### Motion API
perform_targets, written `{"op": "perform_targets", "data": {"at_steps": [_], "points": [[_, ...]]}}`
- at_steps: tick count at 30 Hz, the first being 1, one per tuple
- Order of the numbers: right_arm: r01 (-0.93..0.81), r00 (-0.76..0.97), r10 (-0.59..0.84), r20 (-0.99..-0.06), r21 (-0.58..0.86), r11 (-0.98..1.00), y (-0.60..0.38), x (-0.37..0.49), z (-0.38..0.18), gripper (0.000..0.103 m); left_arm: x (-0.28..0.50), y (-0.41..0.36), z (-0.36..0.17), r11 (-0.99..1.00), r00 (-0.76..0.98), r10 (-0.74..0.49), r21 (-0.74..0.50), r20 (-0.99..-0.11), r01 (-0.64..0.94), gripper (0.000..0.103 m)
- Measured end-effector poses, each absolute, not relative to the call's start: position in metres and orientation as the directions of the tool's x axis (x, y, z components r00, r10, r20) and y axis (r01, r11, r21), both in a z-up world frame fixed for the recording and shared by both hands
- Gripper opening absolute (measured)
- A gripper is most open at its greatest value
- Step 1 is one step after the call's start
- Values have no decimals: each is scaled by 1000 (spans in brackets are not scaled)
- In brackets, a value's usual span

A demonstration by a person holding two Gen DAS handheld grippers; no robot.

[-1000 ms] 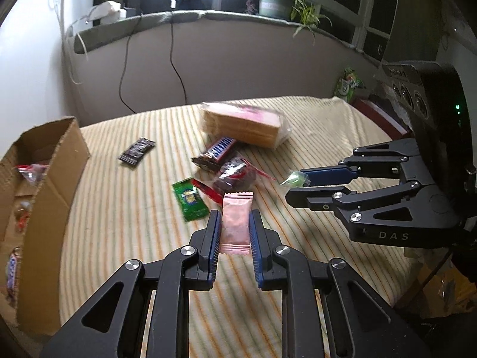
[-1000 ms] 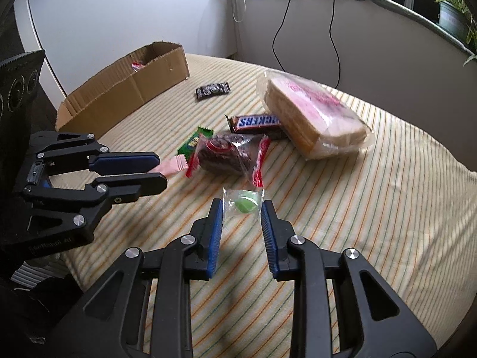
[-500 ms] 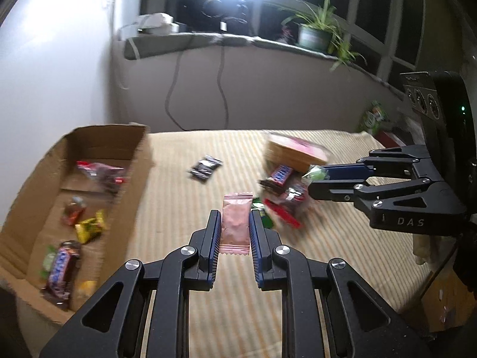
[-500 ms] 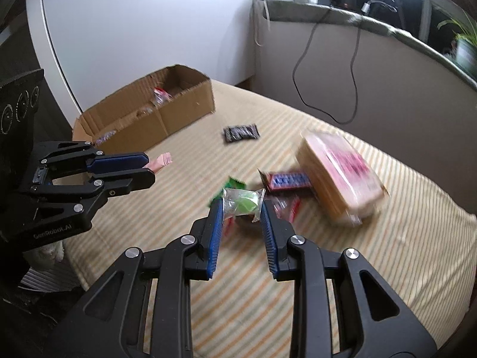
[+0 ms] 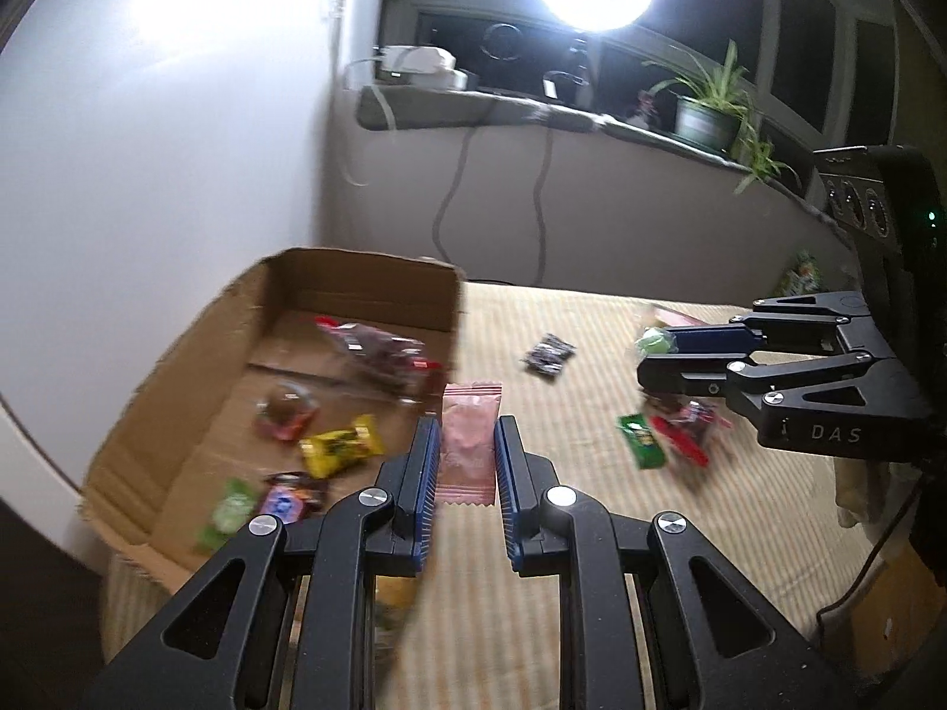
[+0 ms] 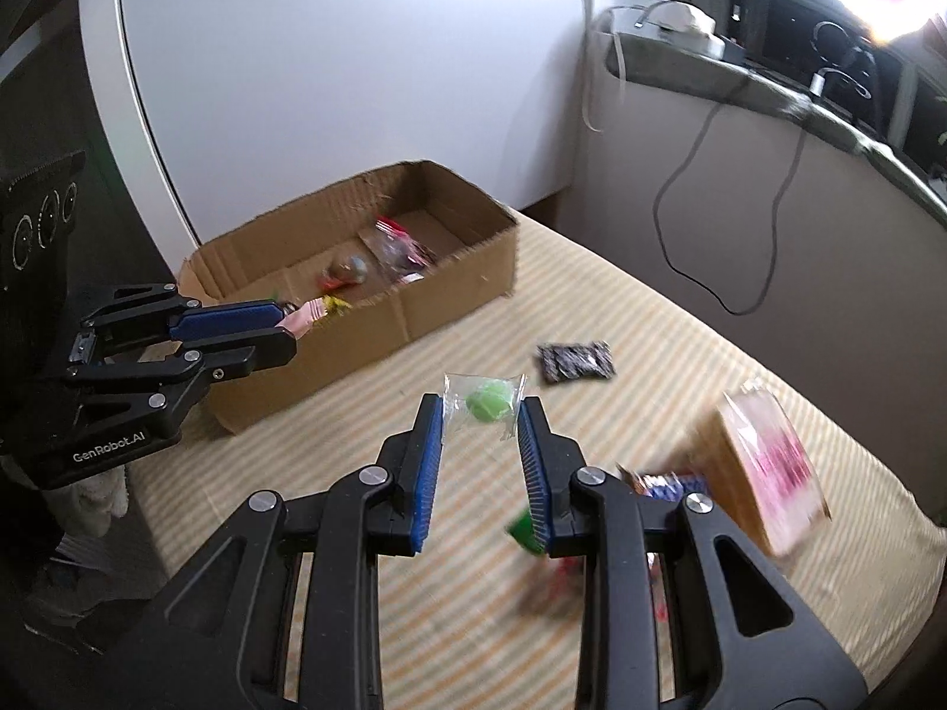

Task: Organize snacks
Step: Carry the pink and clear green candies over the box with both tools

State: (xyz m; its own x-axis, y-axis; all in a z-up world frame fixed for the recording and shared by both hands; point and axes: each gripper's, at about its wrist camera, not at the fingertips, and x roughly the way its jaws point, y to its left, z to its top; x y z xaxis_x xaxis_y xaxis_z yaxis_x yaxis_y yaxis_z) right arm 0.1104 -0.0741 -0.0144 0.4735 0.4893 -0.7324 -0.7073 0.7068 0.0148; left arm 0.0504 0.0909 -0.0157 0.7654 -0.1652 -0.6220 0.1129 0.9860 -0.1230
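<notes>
Both grippers carrying snacks near the cardboard box [image 5: 355, 278]
Left gripper [image 5: 467, 449] jaws grasp a pink wrapped snack [image 5: 470, 444]; right gripper [image 6: 480, 435] jaws grasp a clear-wrapped green candy [image 6: 488, 405] above the striped counter [image 6: 680, 355]

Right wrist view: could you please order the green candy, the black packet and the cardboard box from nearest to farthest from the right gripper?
1. Green candy, held in the right gripper.
2. Black packet, just beyond, slightly right.
3. Cardboard box, farther, up left.
</notes>
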Motion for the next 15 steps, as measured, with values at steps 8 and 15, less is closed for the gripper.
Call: {"op": "perform_targets", "data": {"at_steps": [8,15], "points": [[-745,434,529,-729,40,666,-28,122,-11,27,46,129,-14,993,779,-85,-113,-622,18,17],[-770,412,547,-729,42,637,6,133,-13,27,47,152,-16,994,779,-34,-101,-626,-38,17]]}}
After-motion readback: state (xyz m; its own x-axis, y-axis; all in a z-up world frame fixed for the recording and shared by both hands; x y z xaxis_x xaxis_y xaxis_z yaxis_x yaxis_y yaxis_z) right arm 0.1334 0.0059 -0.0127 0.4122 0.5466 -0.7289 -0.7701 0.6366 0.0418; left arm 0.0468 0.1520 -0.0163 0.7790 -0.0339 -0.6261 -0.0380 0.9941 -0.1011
